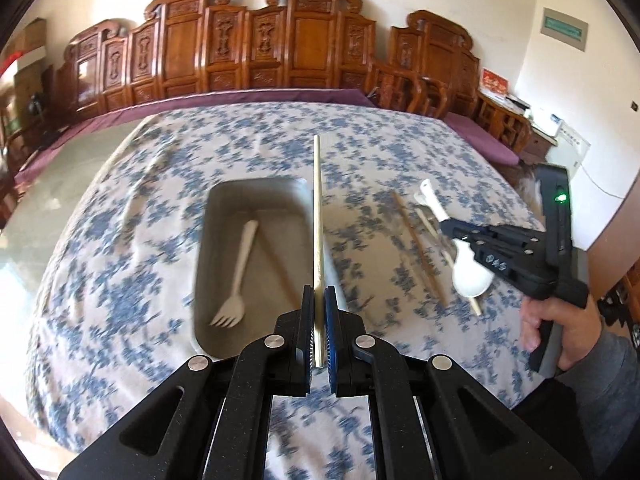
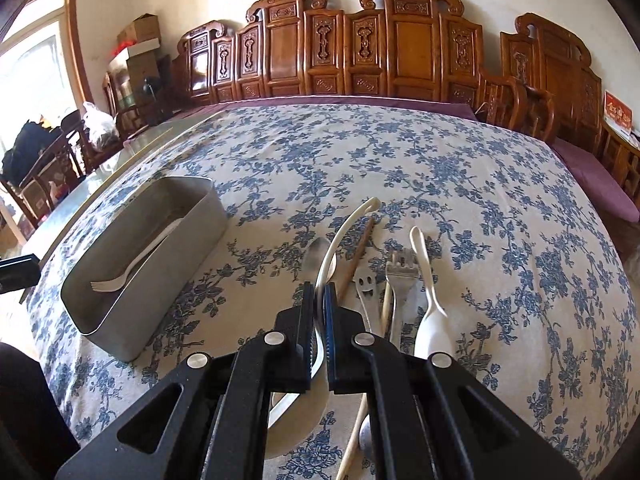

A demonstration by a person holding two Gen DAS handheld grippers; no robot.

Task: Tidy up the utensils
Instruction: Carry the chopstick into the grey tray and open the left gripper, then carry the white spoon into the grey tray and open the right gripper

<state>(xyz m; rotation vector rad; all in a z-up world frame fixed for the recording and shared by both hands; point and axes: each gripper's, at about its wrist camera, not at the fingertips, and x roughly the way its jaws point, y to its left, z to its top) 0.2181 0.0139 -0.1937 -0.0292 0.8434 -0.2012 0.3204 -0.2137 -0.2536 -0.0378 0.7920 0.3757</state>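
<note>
The left claw (image 1: 319,332) is clenched on a pale wooden chopstick (image 1: 317,208), gripped near its lower end so the long shaft runs straight up the middle of the left wrist view, its line passing just beside the right wall of the grey metal tray (image 1: 208,240); held lengthwise like this, it looks lined up to go down along the tray's long axis. Inside the tray lie a white plastic fork (image 1: 240,276) and what seems to be another chopstick, slanted against it. The right claw (image 2: 319,320) is clenched too, on the curved handle of a white ladle-like spoon (image 2: 340,236), whose bowl sits low in the frame under the claw; pinching the thin handle rather than the wide bowl suits such narrow jaws. Spread just right of it on the blue-flowered cloth covering the bench (image 2: 440,168) are the utensils not yet sorted: a brown chopstick (image 2: 358,252), a metal spoon (image 2: 316,256), a metal slotted utensil with a smiling cut-out (image 2: 364,284), a metal fork (image 2: 402,276) and a white plastic spoon (image 2: 430,312). In the right wrist view the tray stands at the left, well apart from this pile. Carved wooden chairs line the top of both views.
</note>
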